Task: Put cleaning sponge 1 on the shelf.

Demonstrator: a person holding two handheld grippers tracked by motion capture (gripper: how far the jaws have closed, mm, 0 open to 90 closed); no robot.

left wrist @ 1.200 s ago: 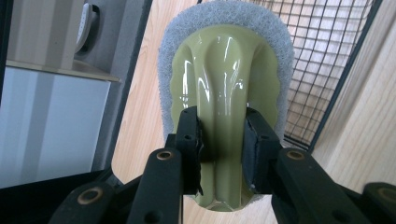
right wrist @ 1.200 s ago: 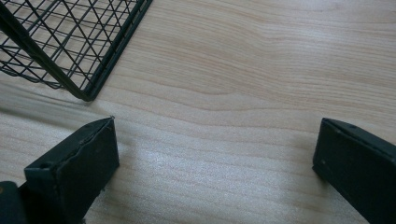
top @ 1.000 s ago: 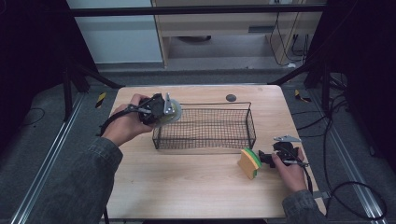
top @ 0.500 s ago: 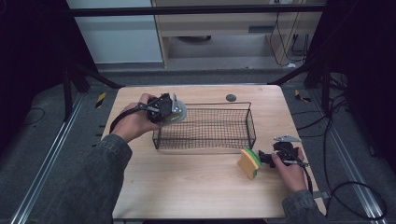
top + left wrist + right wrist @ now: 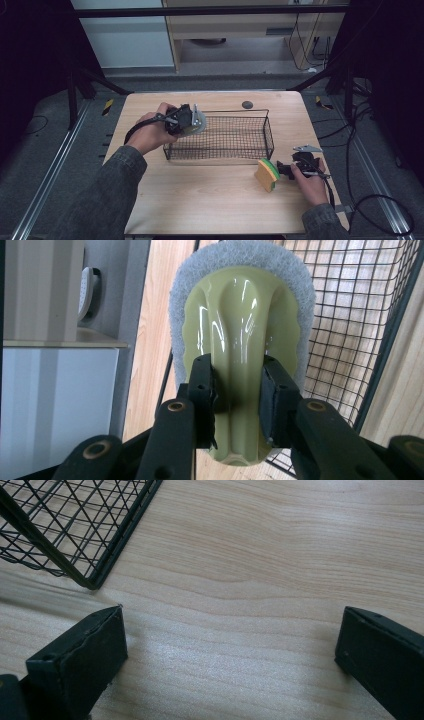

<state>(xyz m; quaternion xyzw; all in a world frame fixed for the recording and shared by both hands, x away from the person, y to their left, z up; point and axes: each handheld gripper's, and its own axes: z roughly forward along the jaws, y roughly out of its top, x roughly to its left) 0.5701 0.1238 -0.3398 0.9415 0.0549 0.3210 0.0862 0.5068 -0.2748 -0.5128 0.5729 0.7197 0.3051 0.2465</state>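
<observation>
My left gripper (image 5: pixel 189 121) is shut on a pale green scrubber (image 5: pixel 198 123) with a grey pad, held above the left end of a black wire basket (image 5: pixel 220 148). In the left gripper view both pads clamp the glossy green handle (image 5: pixel 240 315), and the basket mesh (image 5: pixel 350 315) lies behind it. A yellow and green sponge (image 5: pixel 267 175) stands on edge near the table's front right. Just right of the sponge rests my right gripper (image 5: pixel 297 162), open. In the right gripper view its jaws (image 5: pixel 230 645) stand wide apart over bare wood, with the basket corner (image 5: pixel 75 540) at the upper left.
A small dark round object (image 5: pixel 247 104) lies on the wooden table (image 5: pixel 210 200) behind the basket. The table's edges drop to a dark floor with rails and cables. A wooden cabinet stands beyond the far edge.
My left hand has carried the scrubber a little to the right and down, from beside the basket's left end to over it. The right gripper and the sponge have stayed put.
</observation>
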